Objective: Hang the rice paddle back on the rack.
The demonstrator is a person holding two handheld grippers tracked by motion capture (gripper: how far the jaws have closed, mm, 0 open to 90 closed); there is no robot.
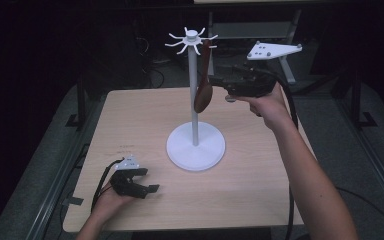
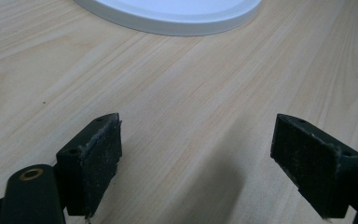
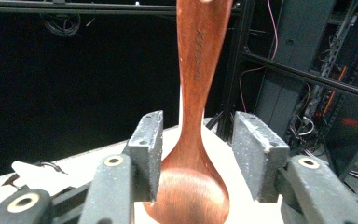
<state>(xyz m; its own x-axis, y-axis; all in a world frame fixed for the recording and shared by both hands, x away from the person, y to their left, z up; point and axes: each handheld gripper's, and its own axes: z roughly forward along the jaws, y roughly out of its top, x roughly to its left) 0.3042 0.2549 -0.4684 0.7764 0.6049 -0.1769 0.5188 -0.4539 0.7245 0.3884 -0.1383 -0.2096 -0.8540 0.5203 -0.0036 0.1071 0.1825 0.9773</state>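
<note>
- spoon (image 1: pixel 203 87) hangs from rack (image 1: pixel 194 107) hook, bowl down
- right gripper (image 3: pixel 197 158) jaws straddle the neck, gap each side, not clamped
- left gripper (image 2: pixel 196 163) wide open, empty, low over table (image 1: pixel 260 185)
- wood: light, stiff, smooth; likely grip at neck

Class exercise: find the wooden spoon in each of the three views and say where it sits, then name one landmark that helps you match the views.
High view: wooden spoon hangs upper centre from the white stand, by the right gripper.
Left gripper view: not in it.
Right gripper view: centre, spoon between the jaws.
Shared landmark: the stand's round base.
</note>
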